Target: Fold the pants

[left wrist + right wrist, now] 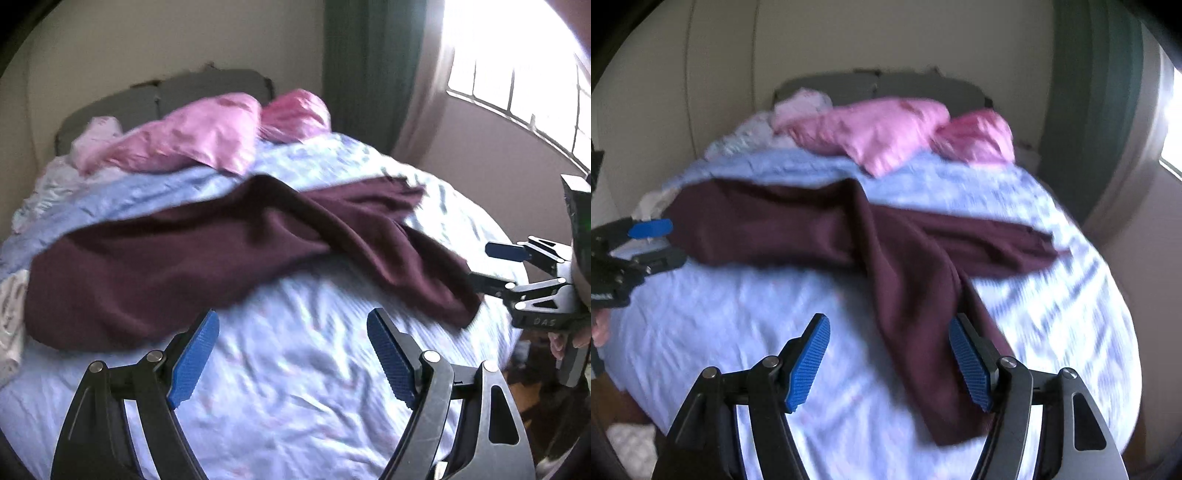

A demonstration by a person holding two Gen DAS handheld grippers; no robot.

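ribbed blue pads above rumpled maroon pants.

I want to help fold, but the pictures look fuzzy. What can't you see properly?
- Pants: both views are motion-blurred; waistband, pockets and seams can't be made out.
- Leg end, right wrist view: partly behind the right gripper.
- White cloth, left wrist view: cut off by the edge.
- Window, left wrist view: glare hides outside.

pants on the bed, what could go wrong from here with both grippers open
The pants lie crumpled, one leg crossed over the other, so a pinch by the right gripper might catch only one layer. The left gripper hovers over bare sheet and could grab that. The pink pillows lie close behind.
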